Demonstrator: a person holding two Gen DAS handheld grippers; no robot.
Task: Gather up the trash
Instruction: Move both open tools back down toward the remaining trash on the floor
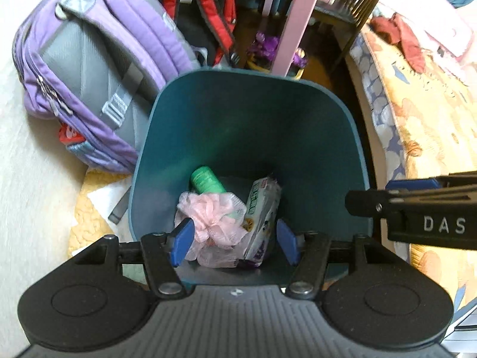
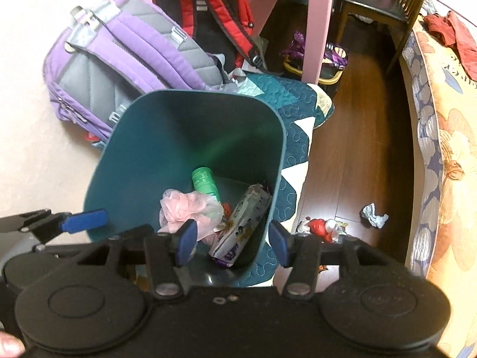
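Left wrist view: the left gripper (image 1: 234,244) hangs directly above the open mouth of the tall teal plastic trash bin (image 1: 351,137), fingers spread wide apart with nothing between them, a pose that fits a release over the bin. At the bottom of the bin lie a pink mesh bath pouf (image 1: 213,217), a green cylindrical bottle (image 1: 205,180) and a white printed wipes packet (image 1: 262,211), all loose and touching one another. The right gripper (image 1: 417,205) enters from the right edge beside the bin rim. A purple and grey backpack (image 1: 89,68) leans against the bin's left side; a red and black backpack (image 1: 208,9) stands behind it near a pink furniture leg (image 1: 304,21). Right wrist view: the right gripper (image 2: 232,243) hovers over the bin's near right rim, fingers likewise apart and empty. The bin stands on a teal quilted mat (image 2: 298,137), likely to keep it off the dark wooden floor (image 2: 357,137). Trash not yet collected lies on that floor just right of the mat: a crumpled red and white wrapper (image 2: 320,226) and, a little further right, a crumpled pale blue paper scrap (image 2: 374,214). A floral-print bed cover (image 2: 441,155) borders the floor on the right. Judgement: with both grippers empty, the wrapper sits closest to the right gripper and looks like the natural next pick.
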